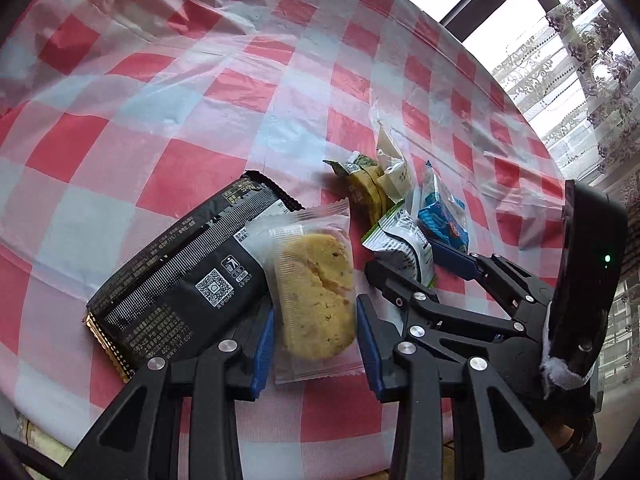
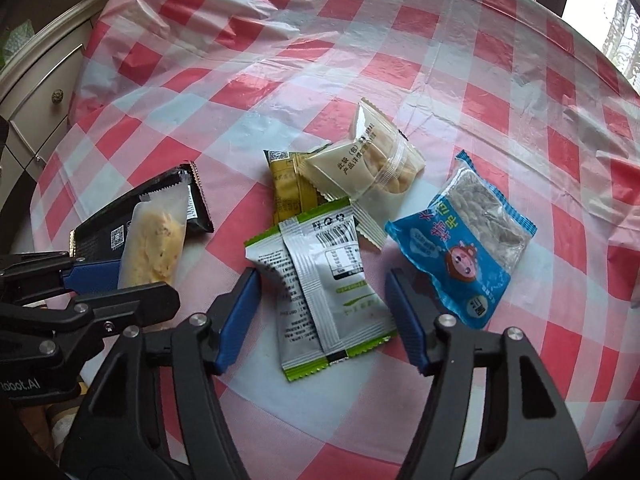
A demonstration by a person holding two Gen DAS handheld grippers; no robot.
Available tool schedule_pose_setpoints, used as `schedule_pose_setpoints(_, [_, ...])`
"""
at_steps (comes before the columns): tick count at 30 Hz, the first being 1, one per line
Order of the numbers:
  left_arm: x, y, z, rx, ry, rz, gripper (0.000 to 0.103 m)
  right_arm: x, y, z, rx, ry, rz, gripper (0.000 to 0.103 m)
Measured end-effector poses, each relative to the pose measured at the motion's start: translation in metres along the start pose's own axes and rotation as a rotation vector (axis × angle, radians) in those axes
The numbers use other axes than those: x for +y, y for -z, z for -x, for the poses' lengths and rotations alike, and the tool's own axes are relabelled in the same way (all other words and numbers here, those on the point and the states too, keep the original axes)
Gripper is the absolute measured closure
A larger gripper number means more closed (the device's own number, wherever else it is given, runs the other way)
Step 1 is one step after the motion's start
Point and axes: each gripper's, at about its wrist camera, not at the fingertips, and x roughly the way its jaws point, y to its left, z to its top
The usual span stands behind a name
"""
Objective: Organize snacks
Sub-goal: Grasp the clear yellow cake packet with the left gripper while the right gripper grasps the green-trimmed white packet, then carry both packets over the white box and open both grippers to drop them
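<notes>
The snacks lie in a loose cluster near the middle of the bench (image 2: 360, 60), which is covered with a red-and-white checked plastic cloth.

A cookie in a clear wrapper (image 1: 316, 300) sits between the blue fingers (image 1: 262, 344) of the left gripper (image 1: 316, 344); the fingers stand close against the wrapper's sides, though from this angle it is hard to be sure whether they actually press it. The cookie's upper end lies on top of a long black packet (image 1: 180, 276), which stretches away toward the bench's left side.

A green-and-silver sachet (image 2: 320, 280) lies flat between the fingers of the right gripper (image 2: 320, 316). These fingers are partly open, with a visible gap to the sachet on each side, so nothing is gripped.

Just beyond the sachet, and partly under it, is a yellow packet (image 2: 286, 188). A cream packet with a clear window (image 2: 368, 164) leans over the yellow packet. To the right of the sachet, just beside the right gripper's outer finger, a blue packet with a cartoon face (image 2: 460, 248) lies at an angle.

Past the bench's far left corner stands a pale cabinet with a knob (image 2: 58, 96).
</notes>
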Motion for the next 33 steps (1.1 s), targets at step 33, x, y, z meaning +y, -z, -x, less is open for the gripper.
schedule_pose_setpoints(33, [-0.075,0.025,0.022,-0.018,-0.004,-0.202,0.064,-0.037,0.073,0.107,-0.089,0.087,-0.231,0.058])
